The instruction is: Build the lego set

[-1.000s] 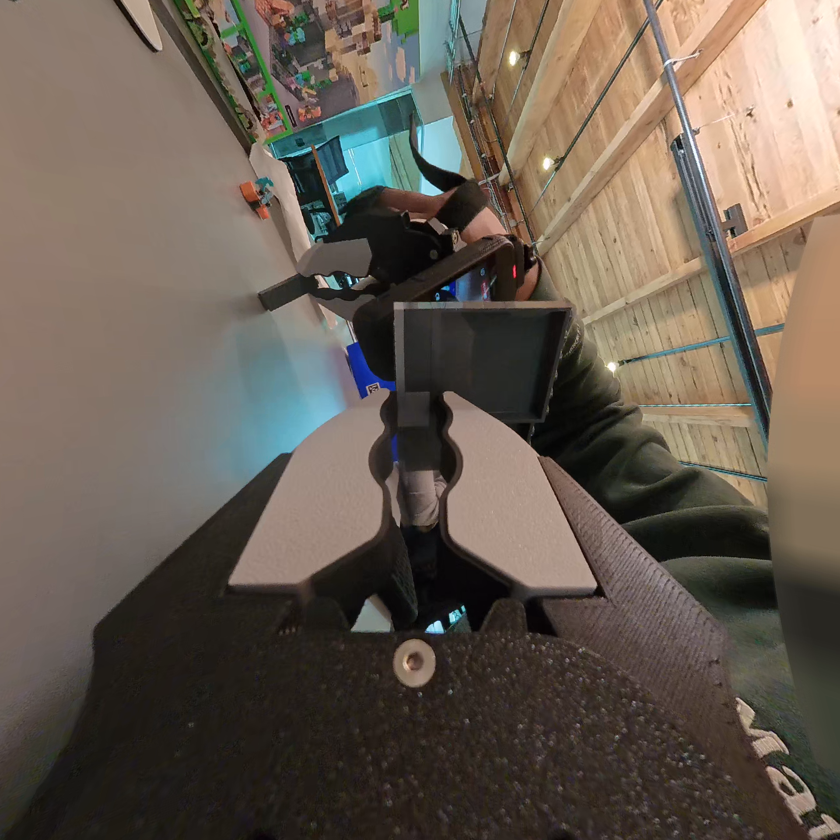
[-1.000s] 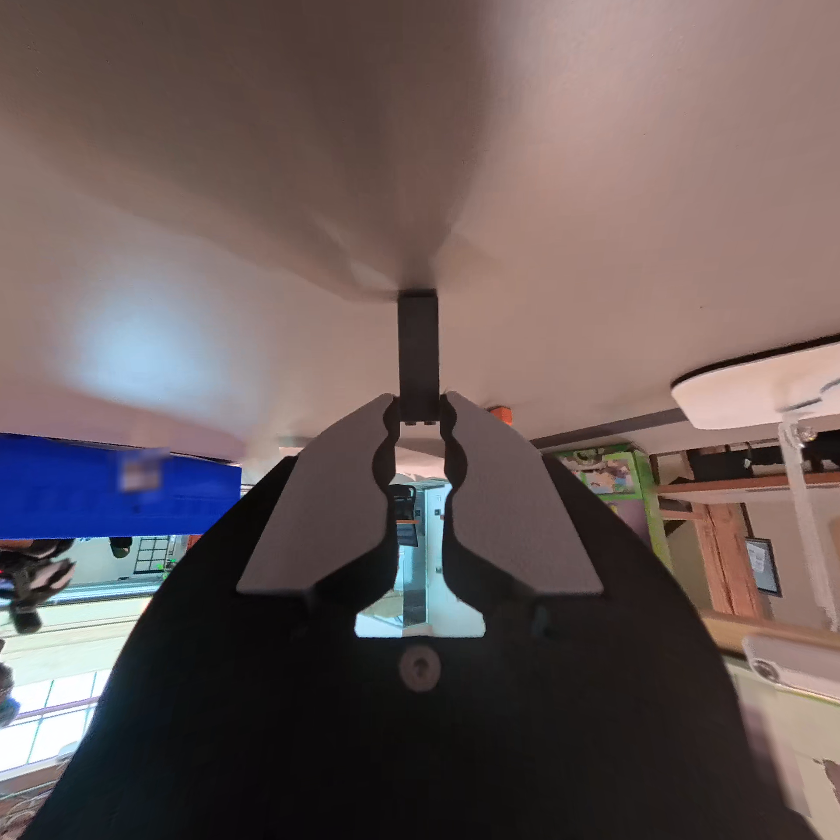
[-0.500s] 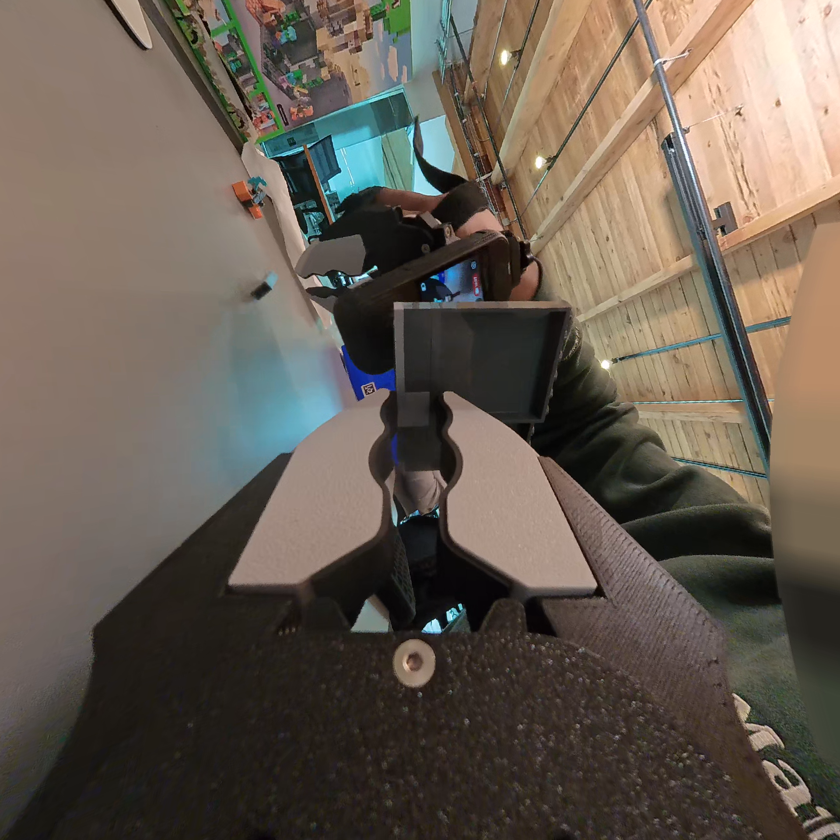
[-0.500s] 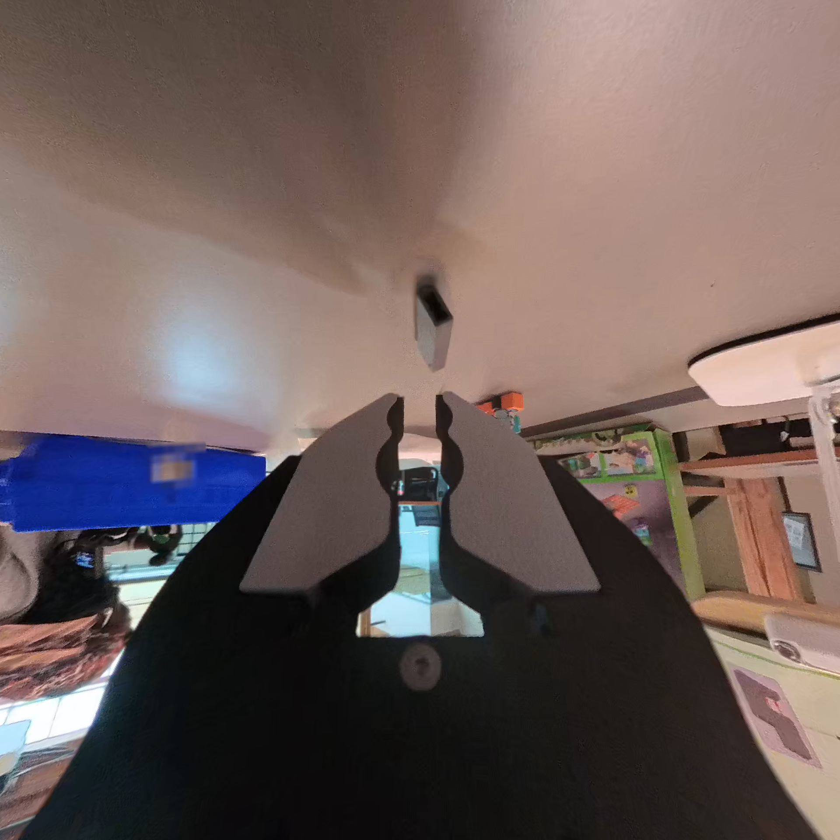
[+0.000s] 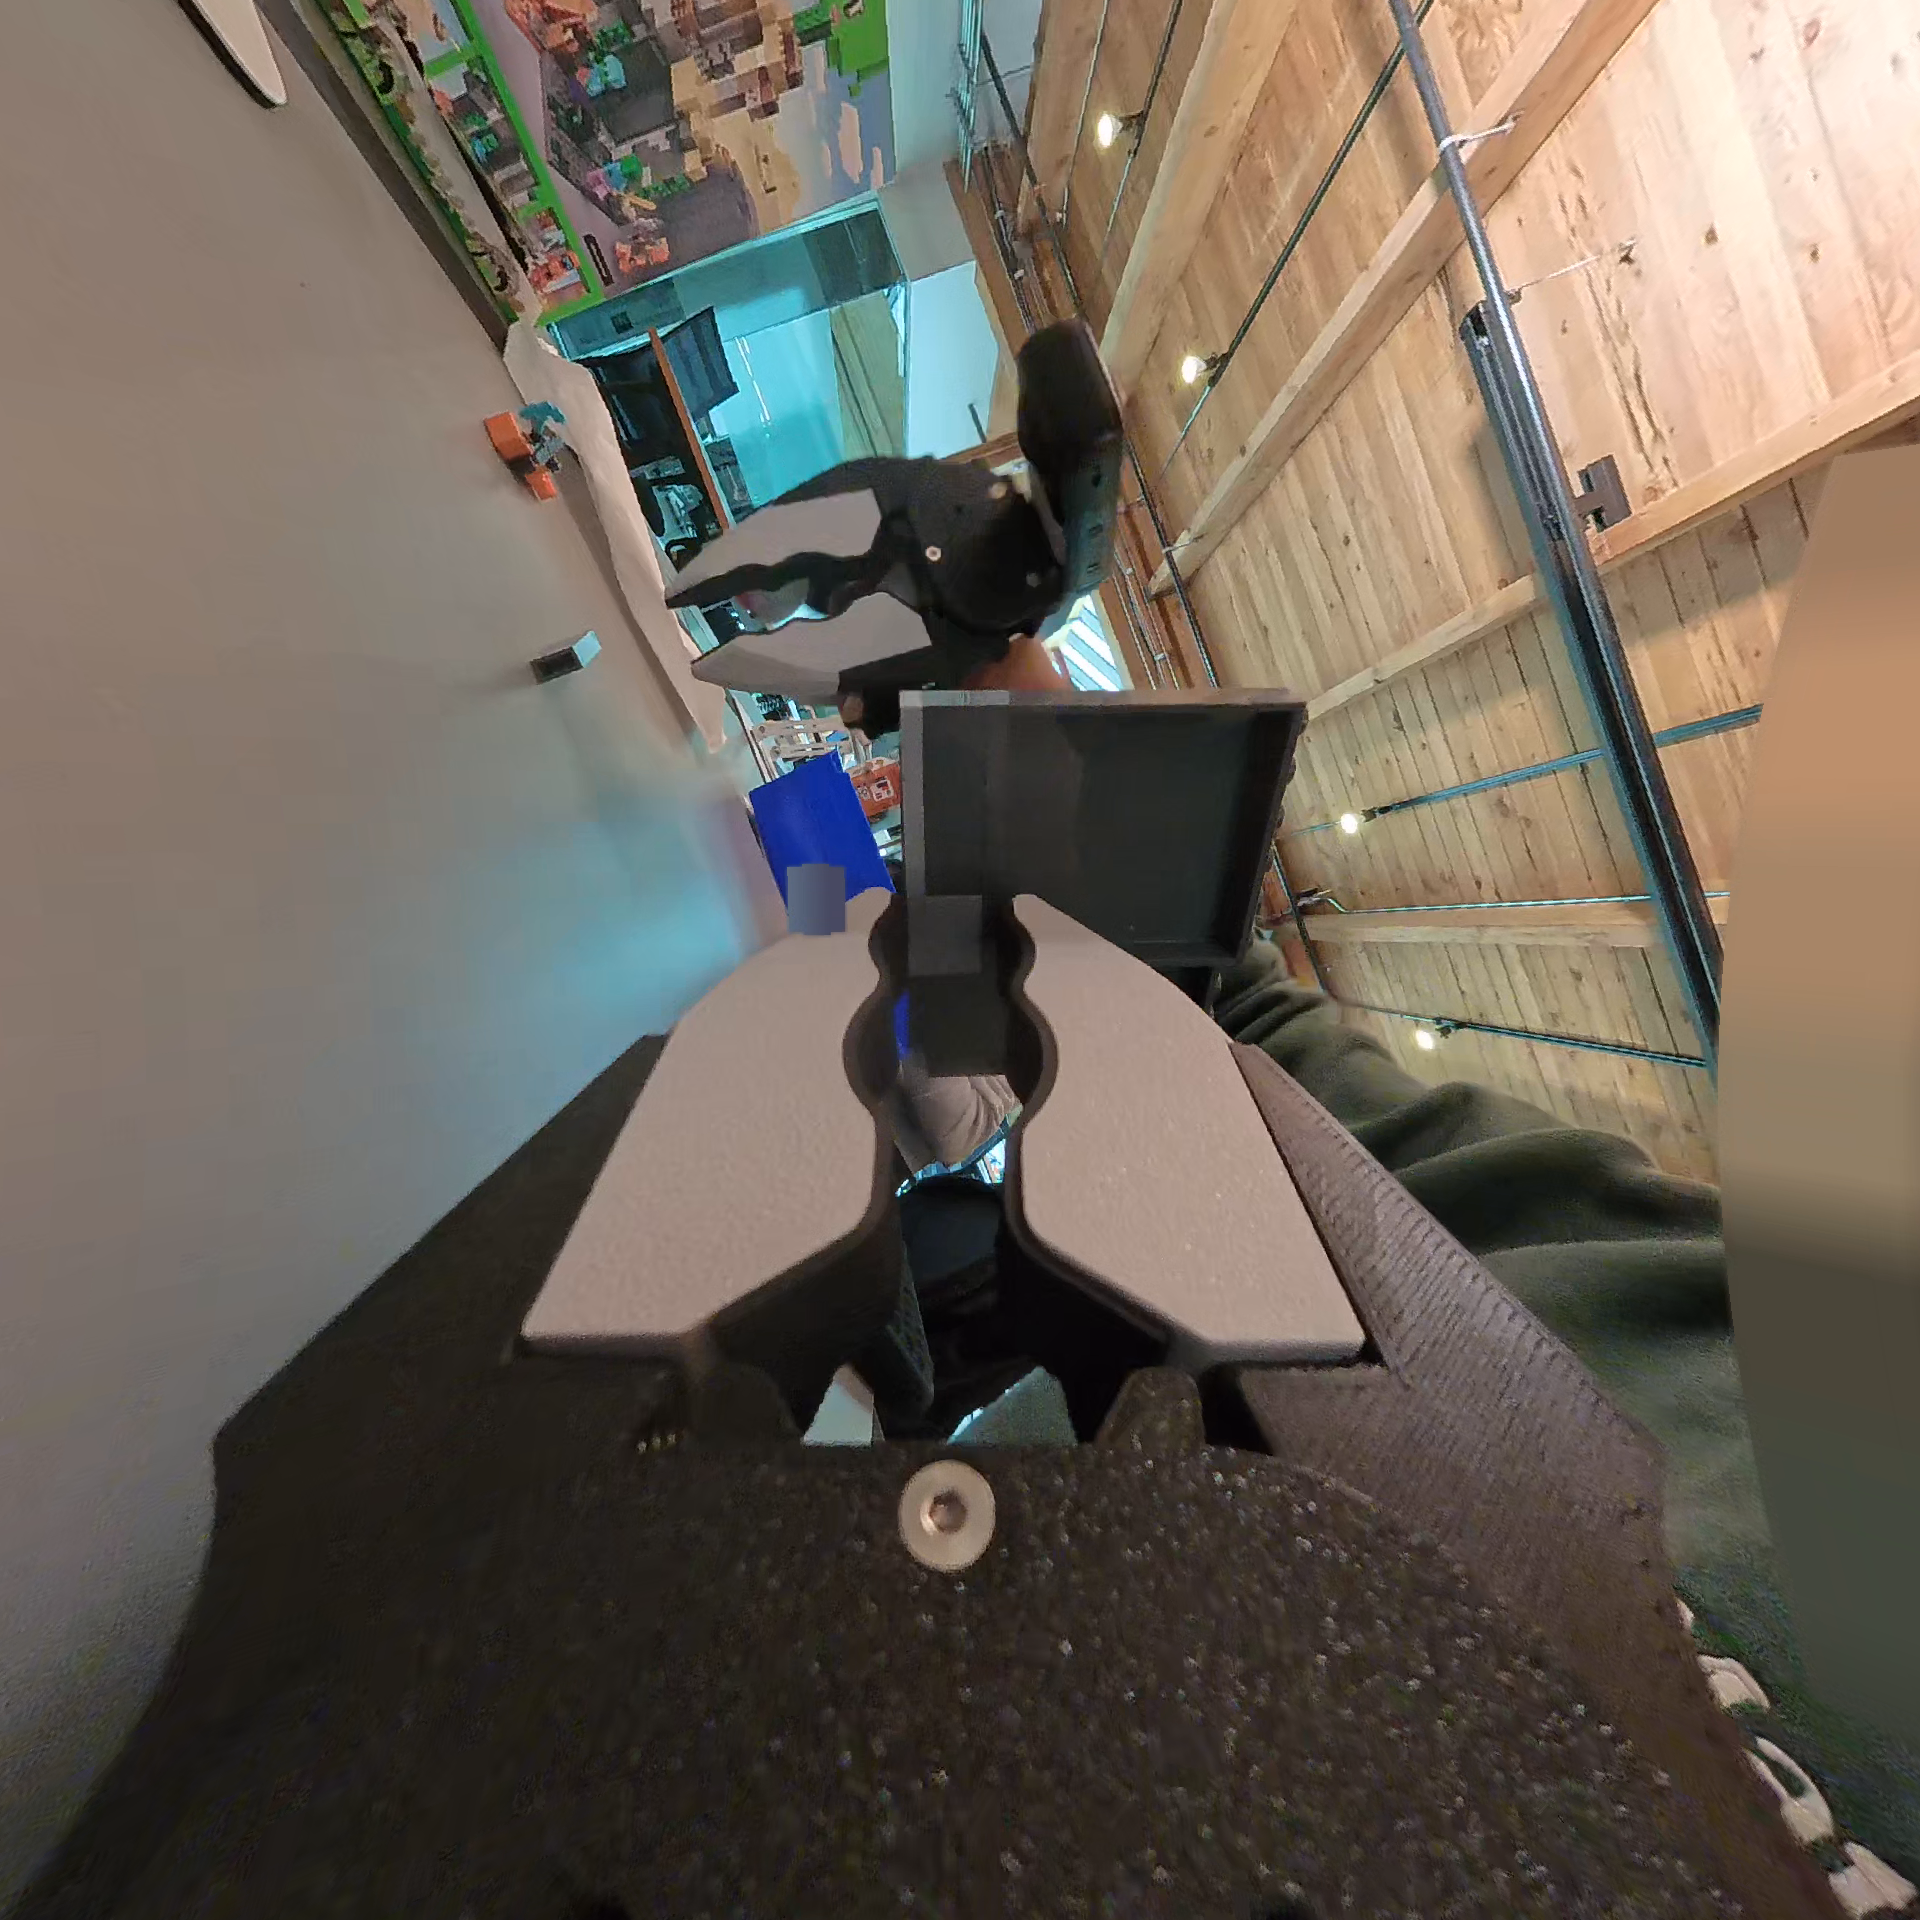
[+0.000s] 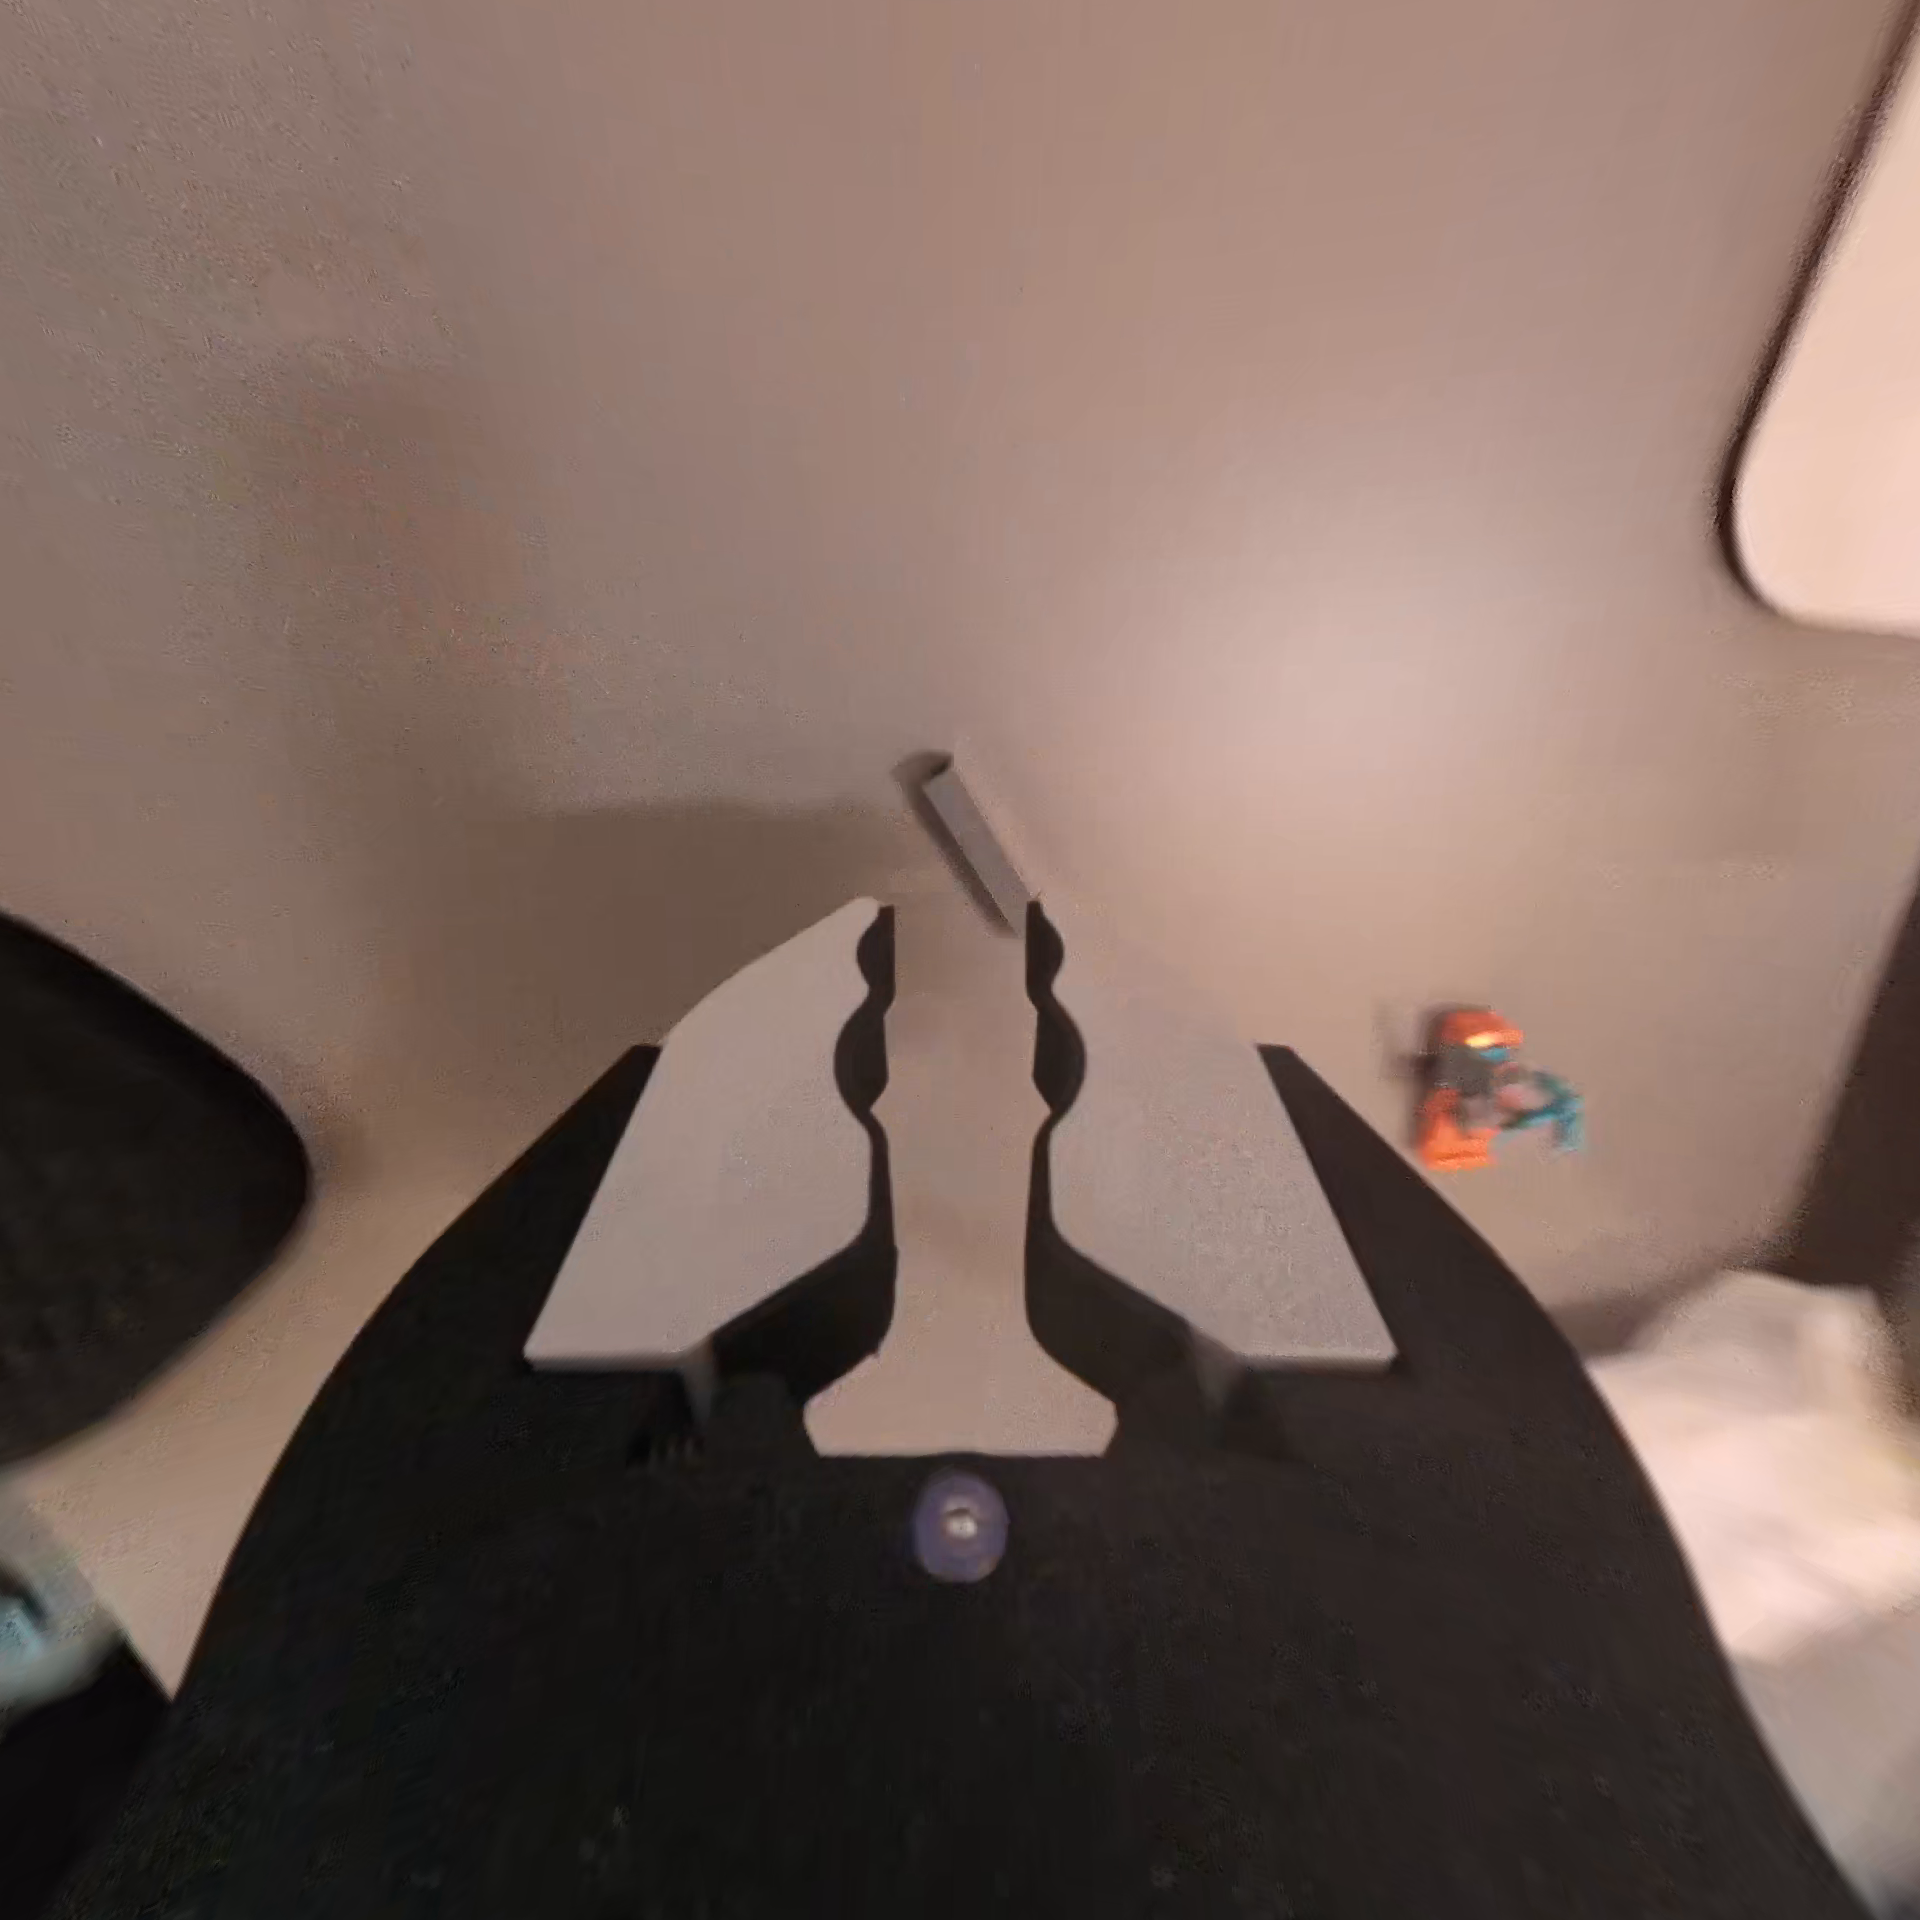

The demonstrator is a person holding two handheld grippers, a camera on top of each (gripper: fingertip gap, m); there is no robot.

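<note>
My left gripper [image 5: 951, 914] is shut on a dark grey, open box-like lego piece [image 5: 1122, 821] and holds it up off the grey table [image 5: 260, 727]. My right gripper [image 6: 956, 914] is open and empty, just above the table [image 6: 623, 416]. A small grey brick [image 6: 971, 836] lies loose on the table right in front of its right fingertip. In the left wrist view the right gripper [image 5: 691, 629] hovers a little to the right of that brick [image 5: 566, 657].
A small orange and teal lego build [image 6: 1475, 1101] sits on the table to the right, also seen in the left wrist view [image 5: 525, 442]. A white tray [image 6: 1849, 364] lies at the far right, white paper [image 6: 1766, 1455] near right. A blue box [image 5: 816, 831] stands beyond.
My right gripper opened and let go of the small grey brick, which now lies on the table. The gripper has pulled back and turned. My left gripper still holds its piece.
</note>
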